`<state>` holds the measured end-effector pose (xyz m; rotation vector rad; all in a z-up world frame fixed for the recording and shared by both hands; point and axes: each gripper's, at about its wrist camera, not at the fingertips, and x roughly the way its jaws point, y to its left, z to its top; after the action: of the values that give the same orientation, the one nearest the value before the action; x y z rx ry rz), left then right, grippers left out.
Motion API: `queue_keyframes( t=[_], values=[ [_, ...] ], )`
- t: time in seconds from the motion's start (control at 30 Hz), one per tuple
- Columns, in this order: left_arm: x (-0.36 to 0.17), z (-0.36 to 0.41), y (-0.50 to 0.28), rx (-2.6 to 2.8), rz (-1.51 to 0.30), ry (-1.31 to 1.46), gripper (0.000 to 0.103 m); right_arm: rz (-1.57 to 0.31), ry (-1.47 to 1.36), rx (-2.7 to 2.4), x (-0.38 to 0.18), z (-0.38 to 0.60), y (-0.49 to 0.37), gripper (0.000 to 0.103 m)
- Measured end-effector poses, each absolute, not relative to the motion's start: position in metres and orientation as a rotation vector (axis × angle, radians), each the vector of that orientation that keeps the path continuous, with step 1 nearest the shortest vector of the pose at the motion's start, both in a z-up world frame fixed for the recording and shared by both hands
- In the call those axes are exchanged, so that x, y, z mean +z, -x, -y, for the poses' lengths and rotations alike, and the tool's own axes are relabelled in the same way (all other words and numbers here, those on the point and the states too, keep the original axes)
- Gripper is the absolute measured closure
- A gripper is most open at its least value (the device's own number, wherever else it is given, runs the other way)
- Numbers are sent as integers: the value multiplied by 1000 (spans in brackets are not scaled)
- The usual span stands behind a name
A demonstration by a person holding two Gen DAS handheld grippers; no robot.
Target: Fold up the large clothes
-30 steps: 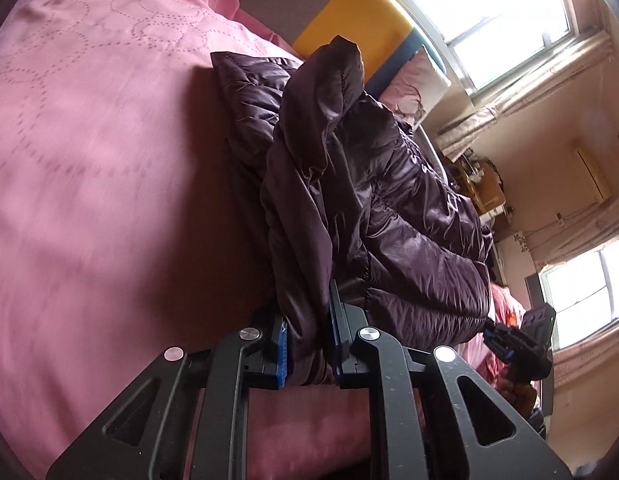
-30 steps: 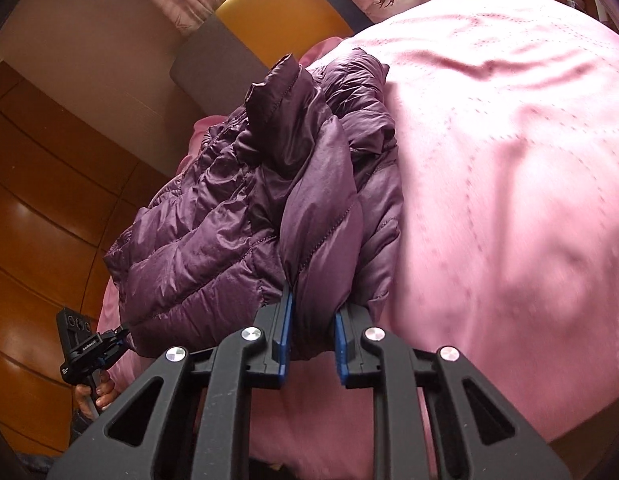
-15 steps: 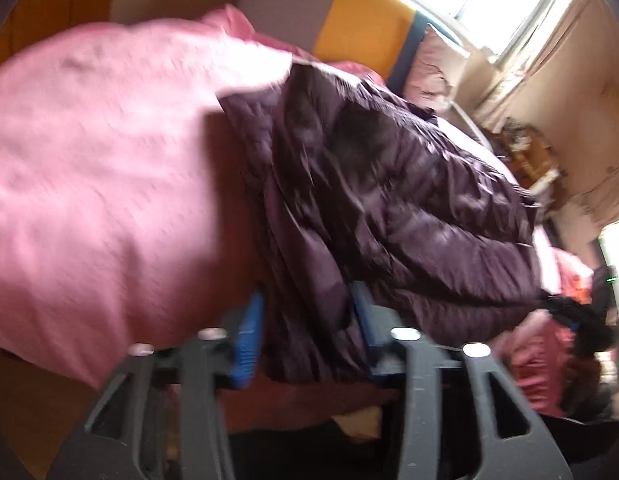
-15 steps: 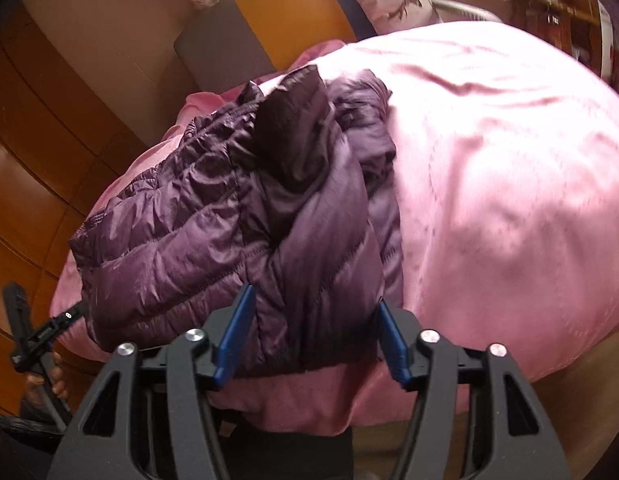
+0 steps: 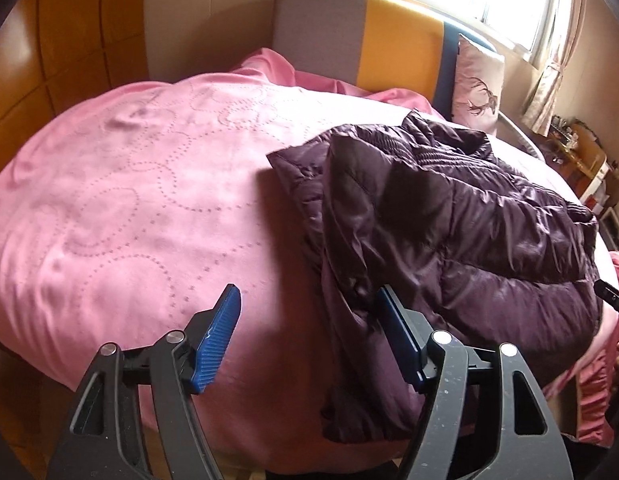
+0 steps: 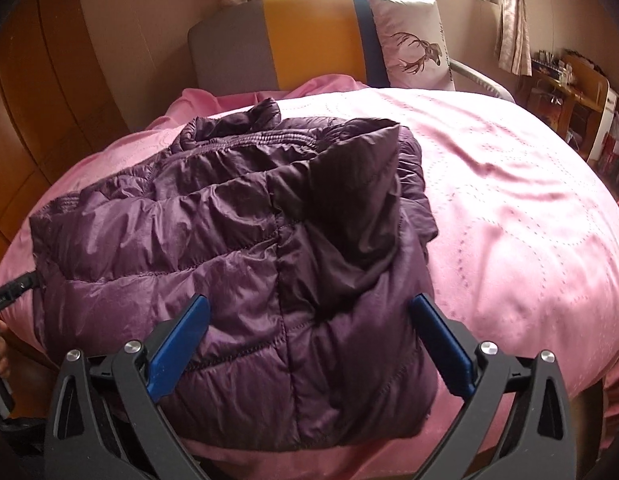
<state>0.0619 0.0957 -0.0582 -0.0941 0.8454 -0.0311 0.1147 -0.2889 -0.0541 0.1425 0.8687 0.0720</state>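
I've just been opening both claws to let the folded purple jacket (image 6: 245, 264) settle on the pink bed (image 5: 121, 216); left gripper (image 5: 309, 340) spread, right gripper (image 6: 309, 344) spread wide, neither pinching it.

Jacket (image 6: 237, 256): quilted puffer cloth, slick sheen, stitched seams, crinkly. Bedspread (image 5: 129, 208): soft matt cloth, dotted stitch loops, kinda velvety. Left gripper (image 5: 309, 336): matt black plastic, ribbed blue pads (image 5: 217, 340), shiny metal pins. Headboard (image 6: 309, 40) far ahead: flat woven fabric. Wardrobe (image 5: 69, 32) off left: glossy varnished wood. Pillow (image 6: 413, 44): smooth printed cloth.
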Motion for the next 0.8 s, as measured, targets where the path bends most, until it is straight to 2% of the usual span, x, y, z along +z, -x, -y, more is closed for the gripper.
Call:
queue_keyframes(
  t=[0.2, 0.23, 0.4, 0.8],
  values=[
    [-57, -94, -71, -12, -838, 63, 33, -910, -116, 56, -82, 283, -133, 2],
    [-57, -95, -71, -5, -835, 64, 26, -915, -133, 63, -86, 284, -134, 2],
    [-57, -99, -72, 14, -812, 56, 15, -932, -180, 90, -94, 295, -135, 2],
    [-54, -101, -71, 26, -789, 26, 13, -908, -165, 44, -81, 298, -122, 2]
  ],
)
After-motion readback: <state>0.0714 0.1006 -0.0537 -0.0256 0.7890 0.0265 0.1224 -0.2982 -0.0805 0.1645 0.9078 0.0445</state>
